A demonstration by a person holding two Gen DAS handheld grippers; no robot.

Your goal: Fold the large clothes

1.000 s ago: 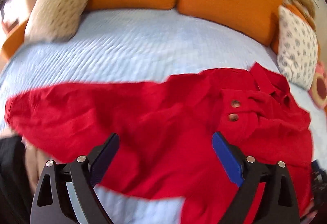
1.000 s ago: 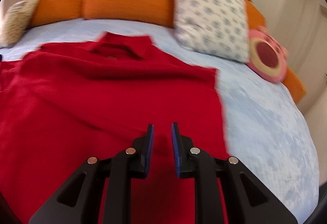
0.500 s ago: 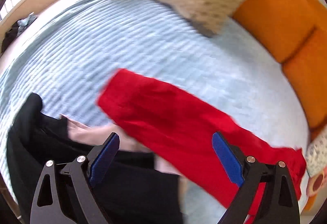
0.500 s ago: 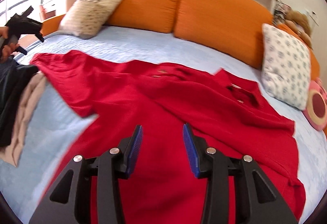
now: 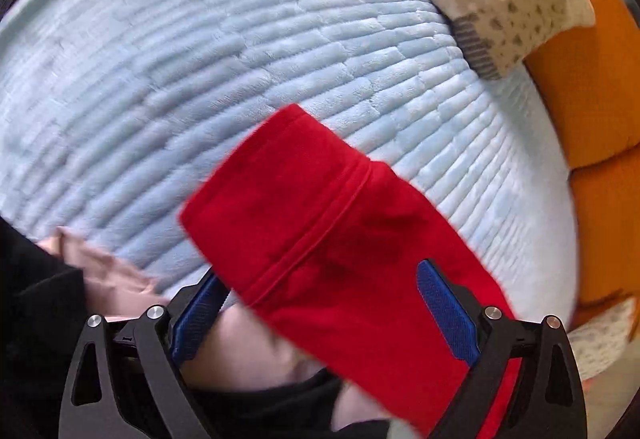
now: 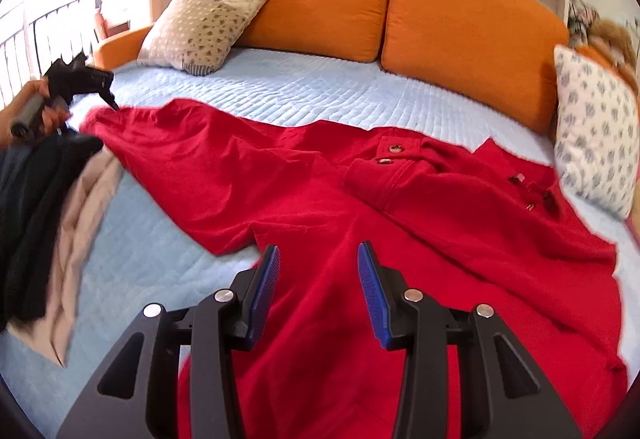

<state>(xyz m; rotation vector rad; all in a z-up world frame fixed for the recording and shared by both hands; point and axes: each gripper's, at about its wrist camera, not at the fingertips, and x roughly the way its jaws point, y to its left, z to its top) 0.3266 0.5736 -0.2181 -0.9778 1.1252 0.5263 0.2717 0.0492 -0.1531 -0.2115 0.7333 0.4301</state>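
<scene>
A large red button shirt (image 6: 328, 195) lies spread on the light blue bedspread (image 6: 304, 87), collar to the right, one sleeve folded across the chest, the other stretched left. My left gripper (image 5: 324, 303) is open, its jaws either side of that sleeve's cuff (image 5: 288, 183), close above it. It also shows at the far left of the right wrist view (image 6: 100, 87) by the cuff end. My right gripper (image 6: 318, 287) is open and empty, hovering over the shirt's lower body.
A pile of black and beige clothes (image 6: 44, 207) lies at the bed's left edge, also under my left gripper (image 5: 120, 279). Orange cushions (image 6: 460, 23), a beige pillow (image 6: 204, 27) and a patterned white pillow (image 6: 596, 127) line the back and right.
My left gripper swung left from the shirt body to the sleeve end and closed in on the cuff. My right gripper opened wider and turned left over the shirt's lower part.
</scene>
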